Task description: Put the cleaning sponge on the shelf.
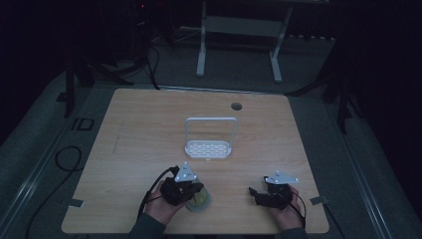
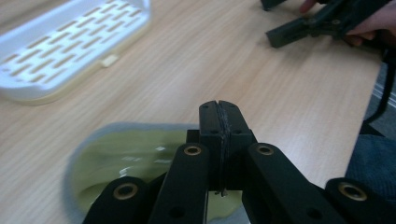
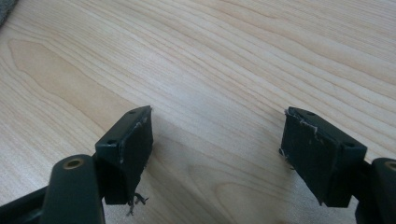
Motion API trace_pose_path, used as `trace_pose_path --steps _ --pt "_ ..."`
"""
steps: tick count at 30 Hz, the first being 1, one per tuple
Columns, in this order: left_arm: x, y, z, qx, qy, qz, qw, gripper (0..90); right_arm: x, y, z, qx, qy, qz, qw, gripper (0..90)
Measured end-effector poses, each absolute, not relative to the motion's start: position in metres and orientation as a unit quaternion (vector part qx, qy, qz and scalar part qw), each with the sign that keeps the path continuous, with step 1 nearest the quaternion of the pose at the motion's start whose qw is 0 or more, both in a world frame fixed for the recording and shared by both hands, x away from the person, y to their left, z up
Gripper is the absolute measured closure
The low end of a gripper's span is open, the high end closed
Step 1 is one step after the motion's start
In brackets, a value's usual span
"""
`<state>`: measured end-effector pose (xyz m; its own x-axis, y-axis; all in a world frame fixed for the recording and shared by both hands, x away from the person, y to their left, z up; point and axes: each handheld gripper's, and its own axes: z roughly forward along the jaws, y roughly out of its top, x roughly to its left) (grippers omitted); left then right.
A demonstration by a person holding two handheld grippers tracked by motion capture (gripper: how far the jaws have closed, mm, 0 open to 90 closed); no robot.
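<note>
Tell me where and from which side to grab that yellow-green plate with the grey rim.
Take the plate by its thin grey rim, probably at the edge facing the white rack, coming in low and level. It lies flat on the table, so only the rim gives the fingers something to pinch. The left gripper above it is shut.

from my remote seat the counter (image 3: 224,56) reads as pale wood laminate, smooth with a printed grain and a soft sheen. the rack (image 2: 60,51) looks like white moulded plastic, slotted and slightly glossy. the plate (image 2: 135,163) shows a glossy yellow-green face with a matt grey rim (ceramic or plastic, i can't tell). the left tool (image 2: 219,114) and the right tool (image 3: 217,149) are matt black plastic with brass-coloured rivets, and the pads (image 3: 135,144) are scuffed and frayed at their edges.
</note>
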<state>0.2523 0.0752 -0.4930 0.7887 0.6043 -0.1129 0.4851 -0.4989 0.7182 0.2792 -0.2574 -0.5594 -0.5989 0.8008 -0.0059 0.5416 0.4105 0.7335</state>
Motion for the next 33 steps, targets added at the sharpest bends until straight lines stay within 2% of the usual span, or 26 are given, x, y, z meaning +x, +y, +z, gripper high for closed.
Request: trace_pose_path --steps 9,18,33 --pt "0.249 0.054 -0.503 0.876 0.295 0.054 0.378 89.5 0.279 -0.257 -0.559 0.409 0.82 0.357 0.182 24.5" --pt "0.248 0.05 -0.514 0.88 0.297 0.038 0.368 89.5 0.279 -0.258 -0.559 0.409 0.82 0.357 0.182 24.5" --pt "0.241 0.087 -0.516 0.868 0.342 0.049 0.356 89.5 0.279 -0.258 -0.559 0.409 0.82 0.357 0.182 24.5"
